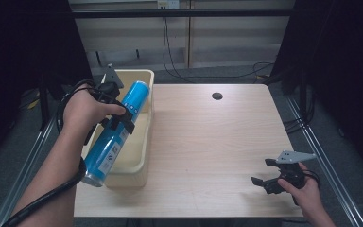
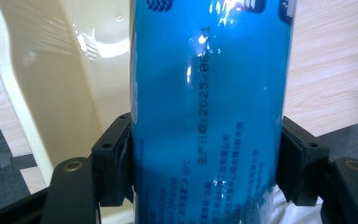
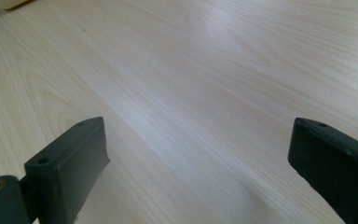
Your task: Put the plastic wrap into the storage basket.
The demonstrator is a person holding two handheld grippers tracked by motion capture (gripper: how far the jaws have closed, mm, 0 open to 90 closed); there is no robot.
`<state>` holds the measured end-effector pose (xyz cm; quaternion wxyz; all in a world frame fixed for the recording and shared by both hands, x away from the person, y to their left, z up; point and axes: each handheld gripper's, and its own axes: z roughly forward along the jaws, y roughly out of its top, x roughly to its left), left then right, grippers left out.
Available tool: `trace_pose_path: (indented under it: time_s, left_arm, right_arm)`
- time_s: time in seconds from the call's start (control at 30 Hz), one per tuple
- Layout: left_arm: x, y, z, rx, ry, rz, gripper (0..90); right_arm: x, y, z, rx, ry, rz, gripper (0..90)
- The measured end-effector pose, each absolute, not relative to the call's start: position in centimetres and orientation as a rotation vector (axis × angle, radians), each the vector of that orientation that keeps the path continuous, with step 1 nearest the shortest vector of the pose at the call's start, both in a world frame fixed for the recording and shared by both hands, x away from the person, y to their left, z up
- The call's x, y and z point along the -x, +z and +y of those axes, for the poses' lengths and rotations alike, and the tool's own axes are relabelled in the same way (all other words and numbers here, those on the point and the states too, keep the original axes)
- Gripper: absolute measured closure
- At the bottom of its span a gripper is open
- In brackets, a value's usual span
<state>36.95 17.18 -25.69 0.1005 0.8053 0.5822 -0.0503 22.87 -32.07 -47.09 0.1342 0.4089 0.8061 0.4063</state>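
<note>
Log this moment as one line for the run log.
left tool: shut on blue can | can: tilted over cream bin | right tool: open, nothing held, over table

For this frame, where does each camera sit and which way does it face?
High view: above the person's side, looking forward and down on the table; forearms, left gripper, right gripper.
Left gripper view: along its jaws, clamped on the blue can over the cream bin.
Right gripper view: along open jaws, bare tabletop.
Shared: can, bin.
</note>
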Motion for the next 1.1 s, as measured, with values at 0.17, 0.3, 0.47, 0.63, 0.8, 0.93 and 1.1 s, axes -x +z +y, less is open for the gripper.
trace_pose_path:
  time_s: [0.17,0.3,0.47,0.63,0.8,0.93,1.1]
  left_arm:
    - [-37.1,-26.6,17.5,-2.383,-0.157,1.733,32.2]
    - [-37.3,-27.4,17.9,-2.373,-0.171,1.751,32.1]
    - [-37.5,-28.4,18.3,-2.379,-0.175,1.765,32.2]
    - [-37.6,-28.9,18.6,-2.382,-0.177,1.768,32.2]
    - [-37.6,-29.3,19.0,-2.392,-0.173,1.785,32.1]
    - [-37.6,-29.6,19.4,-2.391,-0.183,1.801,32.1]
    - [-37.8,-29.9,19.6,-2.407,-0.165,1.794,32.1]
  right_arm:
    - [-22.8,-47.1,-32.0,-1.185,1.176,2.336,4.4]
    - [-22.8,-47.0,-32.0,-1.186,1.178,2.336,4.5]
    - [-22.9,-47.1,-32.1,-1.182,1.174,2.342,4.5]
    - [-22.9,-47.1,-32.1,-1.186,1.175,2.345,4.5]
    - [-22.9,-47.2,-32.0,-1.184,1.170,2.349,4.5]
    - [-22.9,-47.2,-32.0,-1.183,1.170,2.349,4.5]
    - [-22.9,-47.2,-32.0,-1.182,1.169,2.348,4.5]
